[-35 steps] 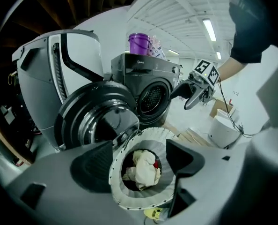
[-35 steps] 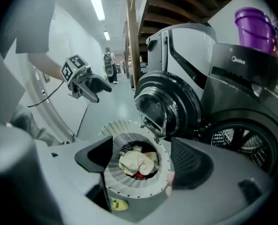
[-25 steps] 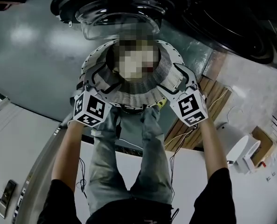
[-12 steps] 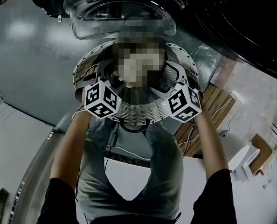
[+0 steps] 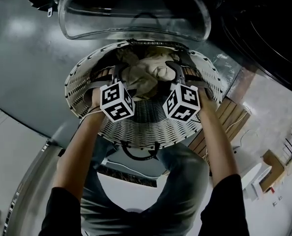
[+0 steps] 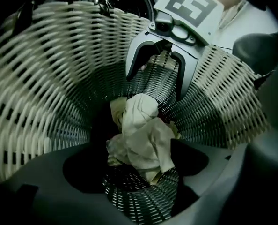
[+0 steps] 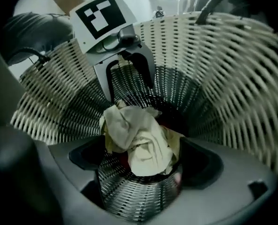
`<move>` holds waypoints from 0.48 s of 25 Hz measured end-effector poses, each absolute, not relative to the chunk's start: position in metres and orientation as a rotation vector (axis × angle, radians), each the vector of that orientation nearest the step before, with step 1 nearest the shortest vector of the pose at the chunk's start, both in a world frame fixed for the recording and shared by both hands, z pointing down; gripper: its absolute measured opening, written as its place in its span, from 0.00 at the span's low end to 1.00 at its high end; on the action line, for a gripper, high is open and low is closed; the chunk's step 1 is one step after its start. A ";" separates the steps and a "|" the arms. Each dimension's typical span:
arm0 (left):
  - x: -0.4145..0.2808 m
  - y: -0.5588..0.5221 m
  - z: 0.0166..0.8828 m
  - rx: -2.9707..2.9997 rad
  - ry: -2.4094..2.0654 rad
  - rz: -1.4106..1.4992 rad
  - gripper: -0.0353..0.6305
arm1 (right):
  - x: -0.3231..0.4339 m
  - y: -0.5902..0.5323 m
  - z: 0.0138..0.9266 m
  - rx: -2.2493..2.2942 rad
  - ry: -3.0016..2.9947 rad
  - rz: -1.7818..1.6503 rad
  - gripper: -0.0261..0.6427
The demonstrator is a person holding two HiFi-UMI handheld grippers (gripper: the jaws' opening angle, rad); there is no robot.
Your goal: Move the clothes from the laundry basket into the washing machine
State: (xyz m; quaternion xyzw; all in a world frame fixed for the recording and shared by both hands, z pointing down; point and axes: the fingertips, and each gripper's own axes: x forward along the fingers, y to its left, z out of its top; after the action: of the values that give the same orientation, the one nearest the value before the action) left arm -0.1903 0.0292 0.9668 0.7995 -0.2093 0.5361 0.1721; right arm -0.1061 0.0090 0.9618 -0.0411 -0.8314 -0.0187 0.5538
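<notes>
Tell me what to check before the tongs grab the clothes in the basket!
1. Left tongs open: ok; they have just been opening, nothing between them yet.
2. Right tongs open: ok; they have just been opening, nothing between them yet.
3. Cream clothes lying at the bottom of the basket, below both tongs: ok.
4. Tongs clear of each other: ok.
5. Washing machine door open: ok.
6. More clothes hidden underneath: cannot tell.
</notes>
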 end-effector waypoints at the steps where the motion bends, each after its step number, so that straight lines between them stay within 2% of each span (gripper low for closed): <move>1: -0.189 0.029 0.974 2.262 -0.592 1.518 0.70 | -0.105 0.008 0.971 -0.108 -1.947 -0.055 0.79; 12: -0.191 0.029 1.073 2.197 -0.474 1.591 0.82 | -0.106 -0.003 1.065 -0.177 -1.841 -0.136 0.88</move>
State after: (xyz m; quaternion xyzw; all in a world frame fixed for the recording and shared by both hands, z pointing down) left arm -0.1914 0.0293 1.0728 0.7829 -0.1688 0.5669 0.1927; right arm -0.1062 -0.0028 1.0653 -0.0765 -0.7942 -0.0585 0.5999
